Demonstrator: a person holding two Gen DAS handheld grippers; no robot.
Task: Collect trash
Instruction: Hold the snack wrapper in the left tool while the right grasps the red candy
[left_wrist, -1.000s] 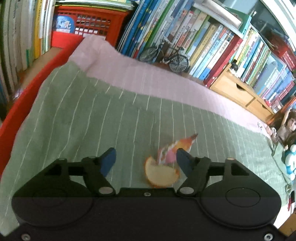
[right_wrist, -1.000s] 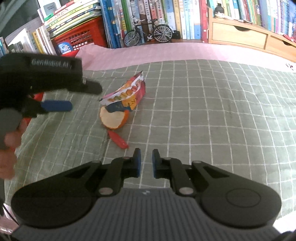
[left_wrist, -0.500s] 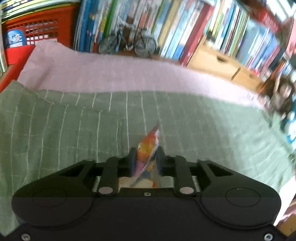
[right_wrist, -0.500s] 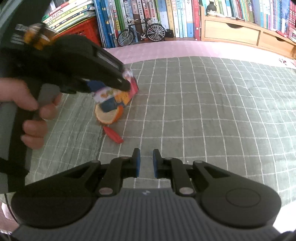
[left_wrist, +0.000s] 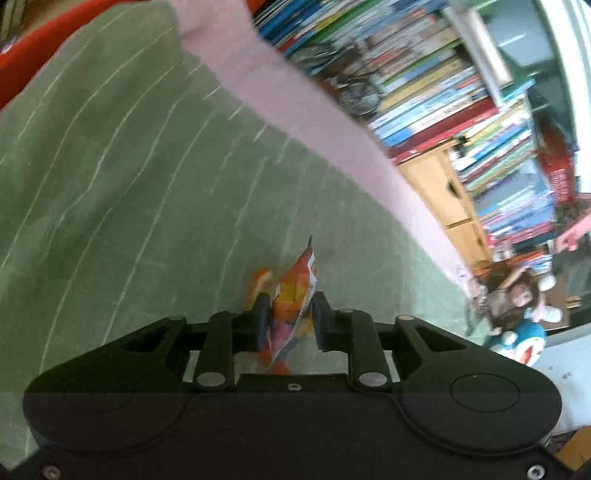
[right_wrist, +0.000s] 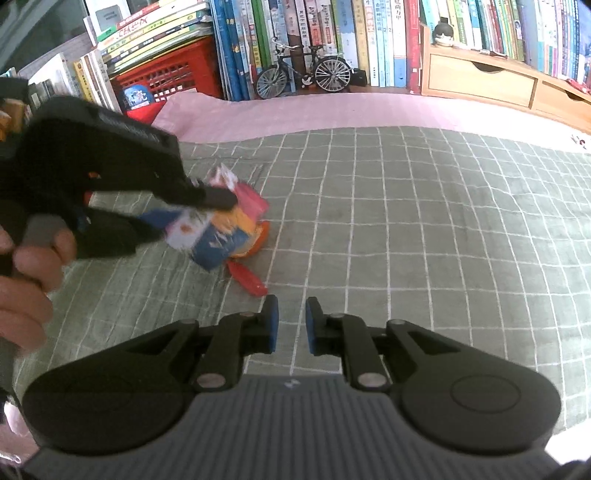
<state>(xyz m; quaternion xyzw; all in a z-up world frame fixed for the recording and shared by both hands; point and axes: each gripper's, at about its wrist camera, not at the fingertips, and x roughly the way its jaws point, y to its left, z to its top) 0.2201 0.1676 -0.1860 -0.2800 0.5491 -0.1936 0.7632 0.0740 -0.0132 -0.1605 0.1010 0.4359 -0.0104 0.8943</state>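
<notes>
Lifted and swung since half a second ago, the left gripper (left_wrist: 288, 317) now shows a steeply tilted, blurred scene in its own view, with the colourful crinkled snack wrapper (left_wrist: 293, 295) still pinched between its fingers (left_wrist: 261, 314). From the right wrist view, a person's hand (right_wrist: 26, 266) at the far left grips the black handle of that left gripper (right_wrist: 218, 197), and the wrapper (right_wrist: 218, 229) hangs from its tip just above the green checked cloth (right_wrist: 406, 221), blurred by motion. The cloth covers a surface whose kind I cannot tell.

Just beneath and to the right of the wrapper lies the orange curved fruit peel (right_wrist: 258, 240) on the cloth, partly hidden by the wrapper. Whether the two touch cannot be told. Near it, a little closer to the camera, lies a small red scrap of wrapper (right_wrist: 247, 280), flat on the cloth.

The right gripper (right_wrist: 290, 325) hovers low over the cloth just in front of the red scrap, its blue-padded fingers (right_wrist: 272, 325) drawn close with a narrow gap between them and nothing held.

Behind the green cloth runs a pink cloth (right_wrist: 332, 110). Beyond it, from left to right, stand a red plastic crate (right_wrist: 170, 79), a small model bicycle (right_wrist: 303, 74) before a row of upright books (right_wrist: 332, 33), and a pale wooden drawer unit (right_wrist: 480, 77).
</notes>
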